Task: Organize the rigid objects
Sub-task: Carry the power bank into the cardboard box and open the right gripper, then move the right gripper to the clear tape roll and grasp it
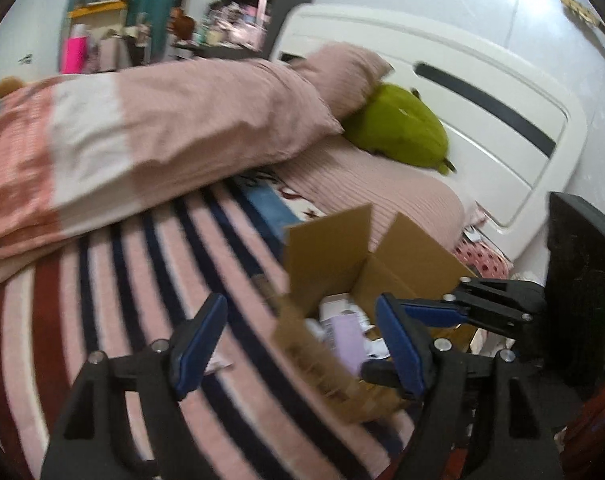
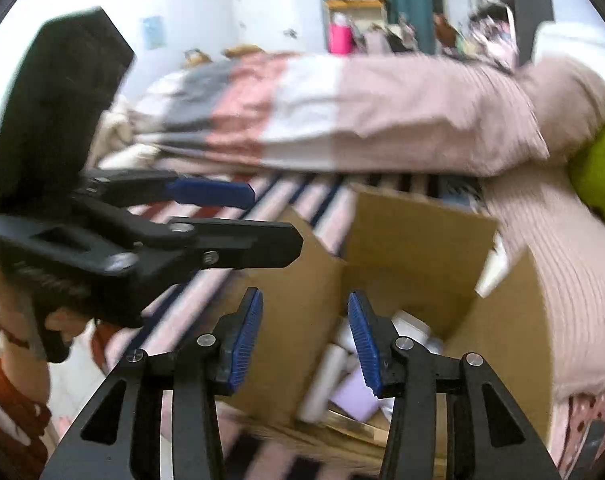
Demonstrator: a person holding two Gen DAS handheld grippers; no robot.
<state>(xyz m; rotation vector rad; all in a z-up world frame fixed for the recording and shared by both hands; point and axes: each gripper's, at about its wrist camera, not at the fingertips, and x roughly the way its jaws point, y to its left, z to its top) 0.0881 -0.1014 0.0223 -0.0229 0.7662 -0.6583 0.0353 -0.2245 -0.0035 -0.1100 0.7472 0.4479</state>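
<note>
An open cardboard box (image 1: 334,264) stands on the striped bedspread; in the right wrist view the box (image 2: 414,232) fills the middle. Inside lie a lilac box (image 1: 344,336) (image 2: 352,398), a white tube (image 2: 322,384) and other pale items. My left gripper (image 1: 302,344) is open and empty, over the box's near corner. My right gripper (image 2: 304,340) is open and empty, above the box's near side. The right gripper also shows at the right of the left wrist view (image 1: 442,308), and the left gripper at the left of the right wrist view (image 2: 254,216).
The bed carries a striped spread (image 1: 142,320), a folded pink and white duvet (image 1: 142,140), a pink pillow (image 1: 342,76) and a green plush toy (image 1: 398,128). A white headboard (image 1: 482,128) stands behind. Cluttered shelves (image 1: 238,12) lie beyond the bed.
</note>
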